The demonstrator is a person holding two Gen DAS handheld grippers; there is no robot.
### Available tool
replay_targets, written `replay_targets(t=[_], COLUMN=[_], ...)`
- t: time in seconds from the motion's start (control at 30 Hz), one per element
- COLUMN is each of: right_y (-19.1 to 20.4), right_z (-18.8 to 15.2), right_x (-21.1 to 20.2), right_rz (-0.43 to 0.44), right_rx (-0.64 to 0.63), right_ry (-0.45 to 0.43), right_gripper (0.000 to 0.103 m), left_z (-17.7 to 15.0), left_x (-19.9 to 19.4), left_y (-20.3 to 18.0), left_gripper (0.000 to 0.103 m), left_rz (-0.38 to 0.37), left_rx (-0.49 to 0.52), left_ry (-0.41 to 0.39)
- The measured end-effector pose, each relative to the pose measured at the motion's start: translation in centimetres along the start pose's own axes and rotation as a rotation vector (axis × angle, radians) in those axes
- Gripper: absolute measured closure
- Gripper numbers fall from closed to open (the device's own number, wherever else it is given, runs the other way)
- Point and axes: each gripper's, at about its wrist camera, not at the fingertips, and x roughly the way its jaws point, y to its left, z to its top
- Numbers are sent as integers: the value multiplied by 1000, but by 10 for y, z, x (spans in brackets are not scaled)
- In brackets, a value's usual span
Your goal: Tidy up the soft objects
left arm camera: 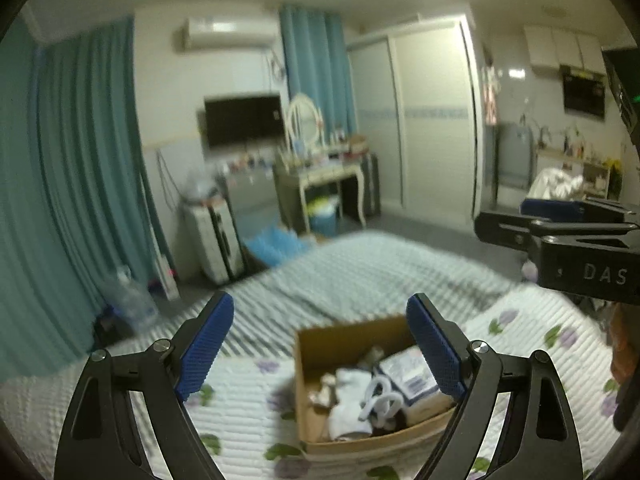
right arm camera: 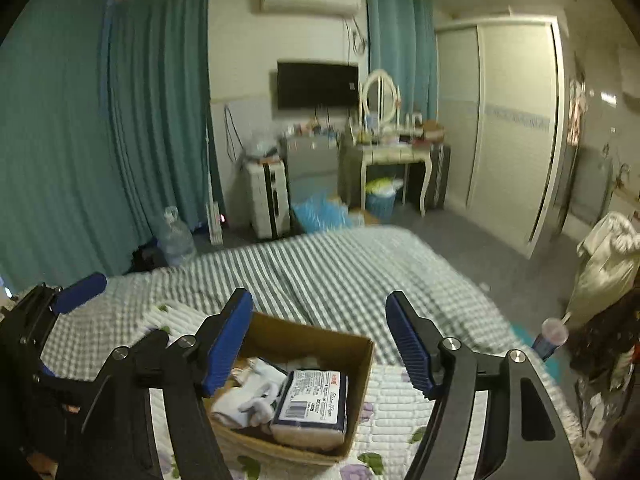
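Both grippers hang above a bed, w/ nothing between the fingers of either. Left gripper (left arm camera: 320,344) stands wide, blue pads far apart. Right gripper (right arm camera: 320,344) is parted too, a bit narrower than the left, also empty. In the left wrist view the right gripper shows at the right edge; in the right wrist view the left one shows at the lower left edge.

Below them sits a cardboard box (right arm camera: 362,392), open at the top, resting on a white quilt (right arm camera: 396,412) printed w/ purple flowers and green leaves. Inside the box: a wrapped pack of tissues (right arm camera: 310,408) w/ a printed label, lying on the right side in the right wrist view, and beside it a bundle of white socks (right arm camera: 248,400). Other small cloth bits lie deeper in, too blurred to name.

Past the quilt a grey-and-white checked blanket (right arm camera: 320,268) covers the rest of the bed.

Beyond the bed's far end, on the floor: a big clear water jug (right arm camera: 176,236), a white heater (right arm camera: 270,196), a blue bin (right arm camera: 380,204). A dressing table (right arm camera: 394,156) w/ an oval mirror stands by the far wall, a dark TV (right arm camera: 318,85) hangs to its left, teal curtains (right arm camera: 80,140) fill the left side, a white wardrobe (right arm camera: 508,128) the right.
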Motion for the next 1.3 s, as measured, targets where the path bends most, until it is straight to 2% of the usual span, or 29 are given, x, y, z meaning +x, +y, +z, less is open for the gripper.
replay_targets(t=[0.1,0.17,0.23,0.27,0.33,0.5,0.67,0.8,1.0,1.13,1.3], right_y=[5,9,12,15,22,37,47,49,43,36,34], right_z=[11,14,11,9,2,-27,-69,-106,-149,-162,-165], right_x=[-53,-87,-111,-123,-143,-172,-175,-160,-120,-102,-93], right_rz=[2,6,-1,-13,-54,-62,-51,-51,-49,-59,-72], right_rx=[-28,-41,-42,-46,-41,-9,31,54,123,145,138], right_ry=[-66,-106,-138,-152,-183,-237,-285,-292,-215,-170,-158], right_gripper=[33,29,20,18,2,0,0,0,0,0,0], left_z=[13,16,16,14,9,-14,-44,-68,-93,-103,-113], left_x=[-46,-70,-94,-99,-114,-127,-123,-112,-99,-91,-85], left_y=[4,8,13,14,17,25,28,31,28,29,29], left_gripper=[8,4,3,3,3,3,3,3,3,3,3], left_rz=[21,22,24,27,27,32,19,21,38,39,30], left_rx=[6,3,-8,-11,-13,-47,-77,-85,-64,-66,-69], left_ry=[-102,-152,-192,-202,-224,-254,-229,-196,-157,-128,-98])
